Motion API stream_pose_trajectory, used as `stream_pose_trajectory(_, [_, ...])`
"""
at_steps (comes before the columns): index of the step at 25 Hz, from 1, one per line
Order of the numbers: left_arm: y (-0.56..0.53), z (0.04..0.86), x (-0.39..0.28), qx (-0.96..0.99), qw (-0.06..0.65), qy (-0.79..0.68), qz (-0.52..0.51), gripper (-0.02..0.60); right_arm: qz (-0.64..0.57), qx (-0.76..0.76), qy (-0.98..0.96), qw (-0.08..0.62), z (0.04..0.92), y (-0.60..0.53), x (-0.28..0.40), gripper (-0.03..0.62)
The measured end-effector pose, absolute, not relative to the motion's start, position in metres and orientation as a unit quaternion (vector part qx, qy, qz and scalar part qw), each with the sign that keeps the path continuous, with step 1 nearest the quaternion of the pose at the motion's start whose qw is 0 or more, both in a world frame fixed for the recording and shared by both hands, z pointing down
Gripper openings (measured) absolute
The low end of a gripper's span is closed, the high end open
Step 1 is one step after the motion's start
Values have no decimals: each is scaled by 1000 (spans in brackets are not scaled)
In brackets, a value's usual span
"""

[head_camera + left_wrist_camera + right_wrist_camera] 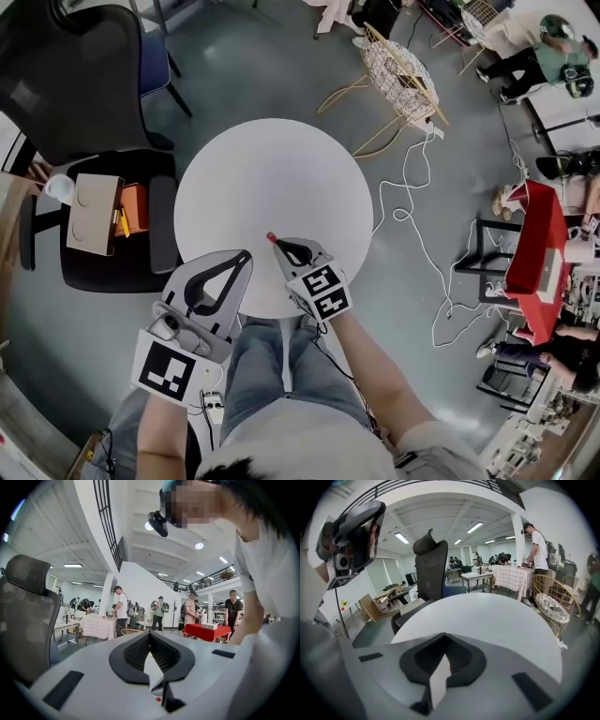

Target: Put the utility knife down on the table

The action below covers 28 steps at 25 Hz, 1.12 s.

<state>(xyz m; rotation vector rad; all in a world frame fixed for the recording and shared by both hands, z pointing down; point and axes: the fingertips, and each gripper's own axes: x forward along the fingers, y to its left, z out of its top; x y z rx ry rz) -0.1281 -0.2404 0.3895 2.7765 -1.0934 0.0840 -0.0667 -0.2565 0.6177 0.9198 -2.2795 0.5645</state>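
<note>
The utility knife sits between the jaws of my right gripper (286, 246), which is shut on it. Its red end (272, 237) sticks out past the fingertips, over the near part of the round white table (272, 169). In the right gripper view the knife (439, 681) shows as a pale strip wedged between the black pads, with the tabletop (497, 616) spread out ahead. My left gripper (246, 255) hovers at the table's near-left rim, shut with nothing in it. In the left gripper view its tips (150, 633) meet, and a small red spot (158, 699) shows through the gap below them.
A black office chair (75, 75) stands at the far left. Below it a dark seat carries a cardboard box (94, 211). A wire basket chair (398, 66) sits beyond the table, a white cable (412, 216) trails on the floor, and a red table (534, 248) stands at the right.
</note>
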Motion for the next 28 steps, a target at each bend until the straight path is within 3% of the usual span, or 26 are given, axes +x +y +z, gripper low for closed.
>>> stream_pose_trajectory(18, [-196,317,-59,936,19,-350,3,9,90,351,-929,73,357,-212,-30,8])
stream_pose_trajectory(28, [-151,299,-17,933,5,-359,-2,9,40,338,-940,18,297,-149,8,7])
